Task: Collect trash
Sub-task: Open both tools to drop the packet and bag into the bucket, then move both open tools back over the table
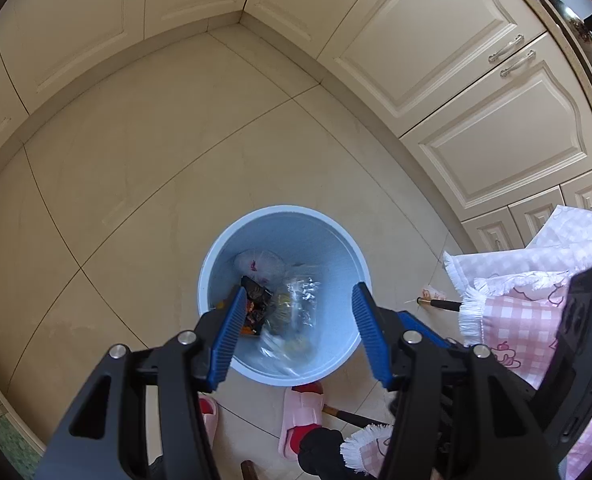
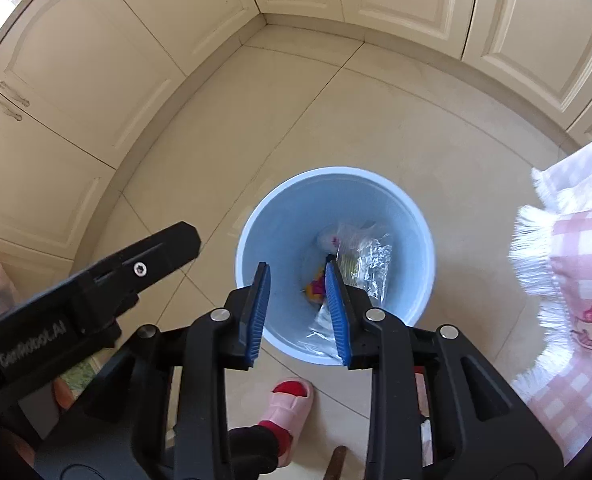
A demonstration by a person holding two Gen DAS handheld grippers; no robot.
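You are standing in a kitchen corner of cream cabinets on a beige tile floor, and most of the trash is already lying in the blue bin: clear wrappers and a dark packet. A small scrap is still lying on the floor just beside the bin, so I judge you are nearly done. Your left tongs and right tongs are both hanging released and empty over the bin.

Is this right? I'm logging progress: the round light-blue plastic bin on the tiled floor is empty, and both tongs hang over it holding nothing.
Not quite: the round light-blue plastic bin is not empty. Both wrist views show clear crumpled plastic wrap and a dark snack wrapper inside. It does stand on the tiled floor, and the left tongs and right tongs hold nothing.
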